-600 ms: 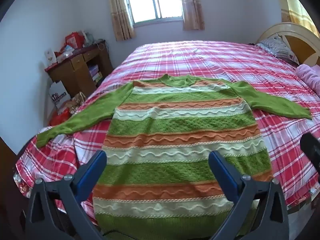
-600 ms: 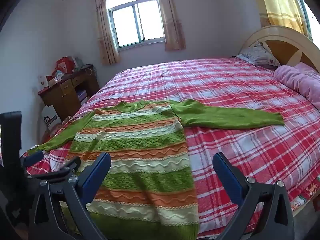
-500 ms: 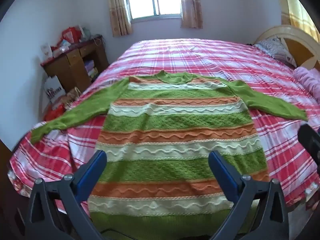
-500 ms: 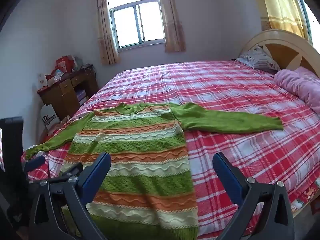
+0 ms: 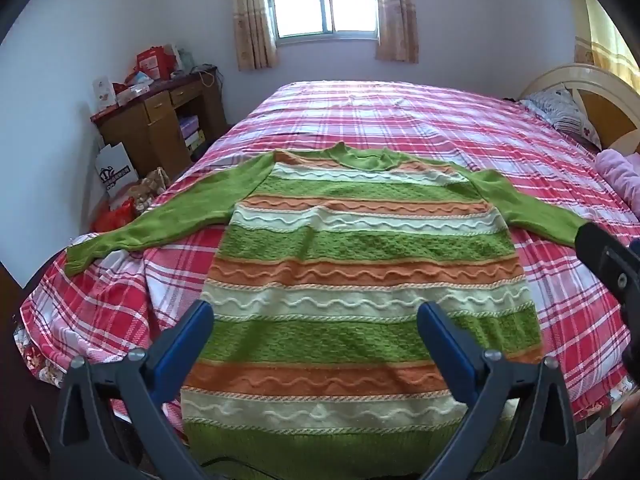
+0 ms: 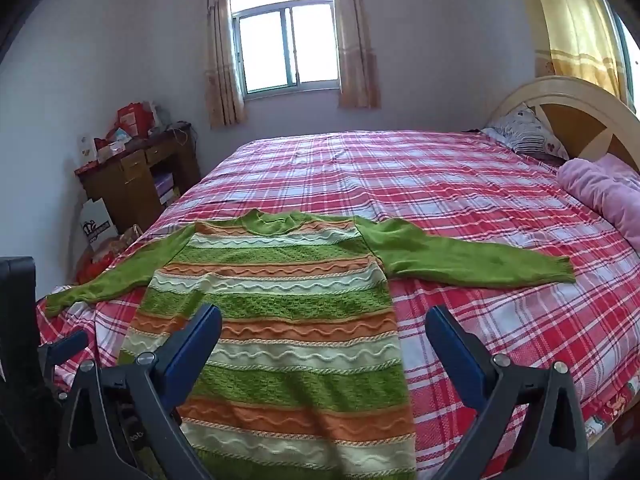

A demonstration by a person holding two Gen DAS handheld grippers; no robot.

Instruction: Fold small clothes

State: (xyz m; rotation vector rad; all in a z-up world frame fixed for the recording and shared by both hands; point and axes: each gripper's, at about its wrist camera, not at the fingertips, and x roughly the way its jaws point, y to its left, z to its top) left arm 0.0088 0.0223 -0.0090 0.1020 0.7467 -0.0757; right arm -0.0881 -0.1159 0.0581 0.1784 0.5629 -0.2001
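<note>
Left tool (image 5: pixel 312 320) spread wide, blue fingers (image 5: pixel 188 340) apart and clamped on nothing, hovering over the lower body of the striped sweater (image 5: pixel 360 280) and tilted down toward it. Right tool (image 6: pixel 324 324) likewise gaping, nothing between its blue fingers (image 6: pixel 456 352), poised over the sweater's right edge where knit meets bedspread. Sweater spread flat, front up, near the foot of the bed (image 5: pixel 400 120) — green, orange and cream bands across the body, plain green sleeves stretched out to both sides, collar toward the far side by the window (image 6: pixel 288 48). Left sleeve cuff draped at the bed's edge; right sleeve lying straight on the red plaid cover. Beyond: pillow (image 6: pixel 524 132) and pink blanket (image 6: pixel 600 188) by the headboard, right — a cluttered wooden desk (image 5: pixel 160 120) by the wall, left.
</note>
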